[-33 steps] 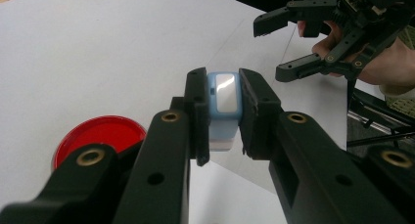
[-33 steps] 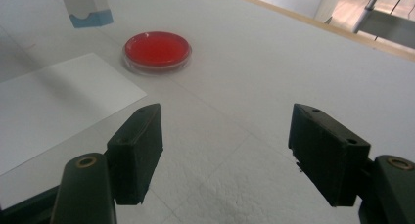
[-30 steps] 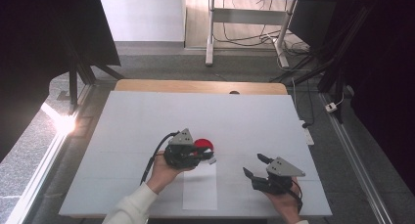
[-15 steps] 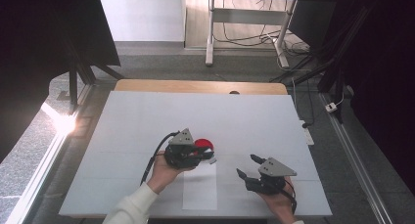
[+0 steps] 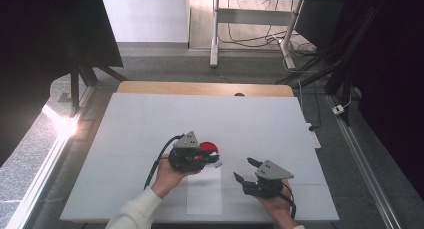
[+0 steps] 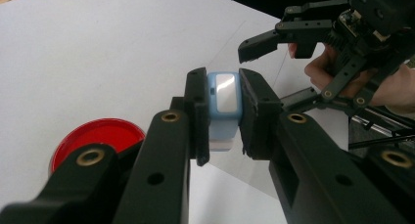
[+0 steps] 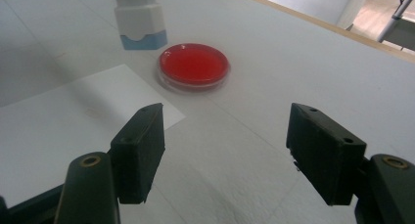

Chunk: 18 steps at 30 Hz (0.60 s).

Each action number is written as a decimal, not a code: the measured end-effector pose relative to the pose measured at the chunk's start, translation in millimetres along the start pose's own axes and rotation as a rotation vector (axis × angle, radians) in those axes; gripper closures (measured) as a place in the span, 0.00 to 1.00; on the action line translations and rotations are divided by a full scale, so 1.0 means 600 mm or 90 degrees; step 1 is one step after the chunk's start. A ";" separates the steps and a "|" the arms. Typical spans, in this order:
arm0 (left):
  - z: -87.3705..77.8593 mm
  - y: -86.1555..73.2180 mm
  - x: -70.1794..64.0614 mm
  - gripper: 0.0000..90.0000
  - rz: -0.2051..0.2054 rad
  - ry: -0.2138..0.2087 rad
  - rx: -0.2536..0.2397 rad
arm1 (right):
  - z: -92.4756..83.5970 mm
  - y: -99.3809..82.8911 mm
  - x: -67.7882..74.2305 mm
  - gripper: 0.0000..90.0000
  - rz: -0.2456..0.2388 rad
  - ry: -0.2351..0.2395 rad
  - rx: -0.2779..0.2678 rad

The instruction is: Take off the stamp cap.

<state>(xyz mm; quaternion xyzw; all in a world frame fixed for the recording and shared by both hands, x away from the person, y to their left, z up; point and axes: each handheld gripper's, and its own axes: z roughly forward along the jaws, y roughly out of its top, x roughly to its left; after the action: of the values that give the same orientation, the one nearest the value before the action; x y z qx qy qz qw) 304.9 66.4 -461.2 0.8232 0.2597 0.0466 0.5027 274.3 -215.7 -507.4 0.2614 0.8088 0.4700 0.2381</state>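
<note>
My left gripper (image 6: 222,87) is shut on a small light-blue and white block (image 6: 224,94), gripped by its sides and held just above the table. In the high view this gripper (image 5: 214,160) sits at the table's middle, right beside a red round dish (image 5: 207,148). The dish (image 6: 98,136) lies flat on the table behind the left jaw. My right gripper (image 5: 243,170) hovers to the right, open, its jaws having just closed a little with nothing between them. From the right gripper (image 7: 240,141) I look at the block (image 7: 139,23) and the dish (image 7: 194,65).
A white paper sheet (image 5: 204,191) lies on the white table (image 5: 150,124) near its front edge, between the two hands. A wooden strip (image 5: 200,88) borders the table's far side. Dark stands and cables surround the table.
My right gripper has slid left, toward the paper and the left gripper. The left gripper and the block have stayed put.
</note>
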 end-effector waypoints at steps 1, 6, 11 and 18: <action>0.000 0.000 0.000 0.83 0.001 0.000 0.000 | 0.003 0.000 0.002 0.33 -0.001 0.002 -0.001; 0.002 0.000 -0.002 0.83 0.001 -0.001 0.002 | 0.012 0.003 0.010 0.33 -0.004 0.006 -0.001; 0.003 -0.001 -0.001 0.83 -0.001 0.001 0.001 | 0.019 0.007 0.016 0.33 -0.006 0.009 -0.003; 0.002 -0.001 -0.001 0.83 -0.002 0.002 -0.001 | 0.028 0.011 0.020 0.33 -0.007 0.014 -0.001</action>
<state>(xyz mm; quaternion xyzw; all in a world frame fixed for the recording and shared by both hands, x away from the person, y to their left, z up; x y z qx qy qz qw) 304.7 65.0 -462.0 0.8225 0.2615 0.0472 0.5029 277.3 -194.4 -510.6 0.2518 0.8124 0.4719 0.2322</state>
